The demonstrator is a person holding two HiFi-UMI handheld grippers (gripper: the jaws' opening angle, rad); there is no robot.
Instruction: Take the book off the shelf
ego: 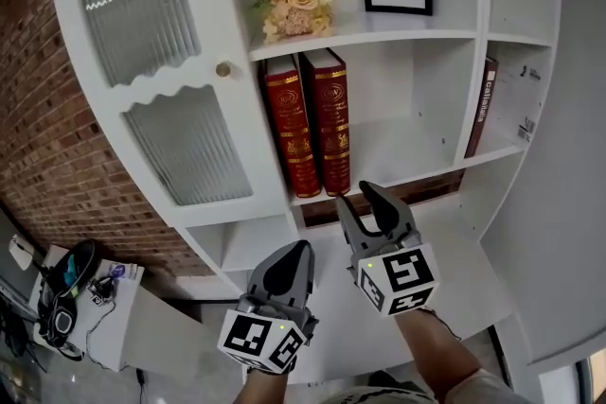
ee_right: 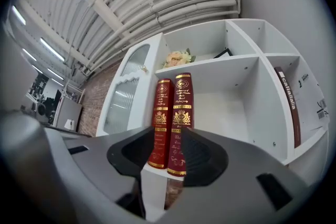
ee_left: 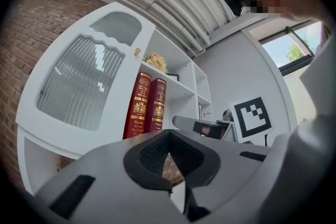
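In the head view, the task is judged to be barely begun: no book has been taken from the white shelf [ego: 379,40]. Two red books stand just above and ahead of the fingers of the right gripper [ego: 355,194], the left red book [ego: 292,126] and the right red book [ego: 329,120]. They are seen touching side by side. Each is upright with its long axis vertical and its gilt spine turned outward toward the fingers. The right gripper's fingers are held apart with nothing between them, just short of the lower end of the right red book. The left gripper [ego: 299,249] is held lower and to the left, with its fingers brought together on nothing. A brown book [ego: 480,109] leans in a compartment well to the right of the fingers.

In the left gripper view, the fingers of the left gripper [ee_left: 169,134] are seen with their tips meeting and empty. Both red books are seen beyond them, up and to the left, well apart.

In the right gripper view, the lower spines of the left red book [ee_right: 161,113] and the right red book [ee_right: 181,113] are framed in the gap between the parted fingers. No pad is pressed on either. The reach, the grip and the pull outward are all judged to remain.
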